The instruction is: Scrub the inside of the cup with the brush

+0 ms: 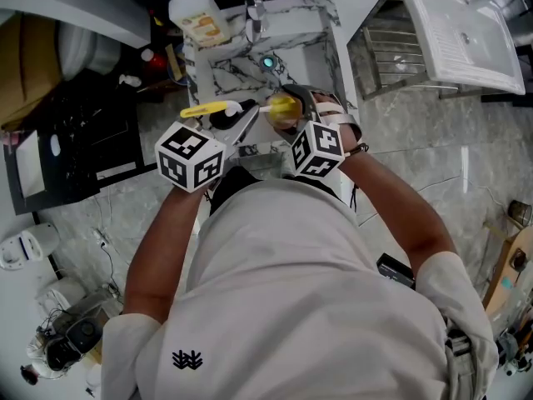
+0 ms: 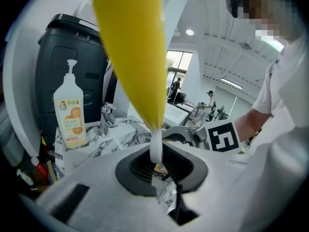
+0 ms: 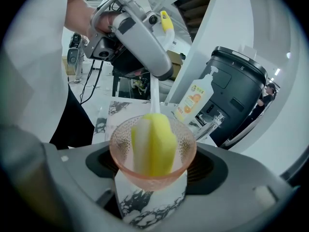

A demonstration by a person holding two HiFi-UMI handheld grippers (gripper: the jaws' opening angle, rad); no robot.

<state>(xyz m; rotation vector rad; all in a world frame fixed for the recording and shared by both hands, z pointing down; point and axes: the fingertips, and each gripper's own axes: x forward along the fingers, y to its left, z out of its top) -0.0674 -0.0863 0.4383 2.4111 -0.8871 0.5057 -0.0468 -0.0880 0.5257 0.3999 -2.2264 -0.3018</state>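
A pink see-through cup (image 3: 152,172) sits tilted between the pads of my right gripper (image 3: 154,174), which is shut on it. Inside the cup stands the brush's yellow and white sponge head (image 3: 153,144), its white shaft rising to my left gripper (image 3: 137,37) above. In the left gripper view the brush's yellow handle (image 2: 133,52) narrows to the white shaft, clamped by my left gripper (image 2: 161,167). From the head view both grippers meet over the sink, left gripper (image 1: 241,125) beside the right gripper (image 1: 291,113), with the sponge (image 1: 281,108) showing between them.
A marble-patterned sink counter (image 1: 218,72) lies under the grippers, with a tap (image 1: 254,15) and a soap bottle (image 1: 200,17) at its far edge. A black bin (image 2: 72,66) stands behind the bottle. A white tray (image 1: 462,27) lies at the right.
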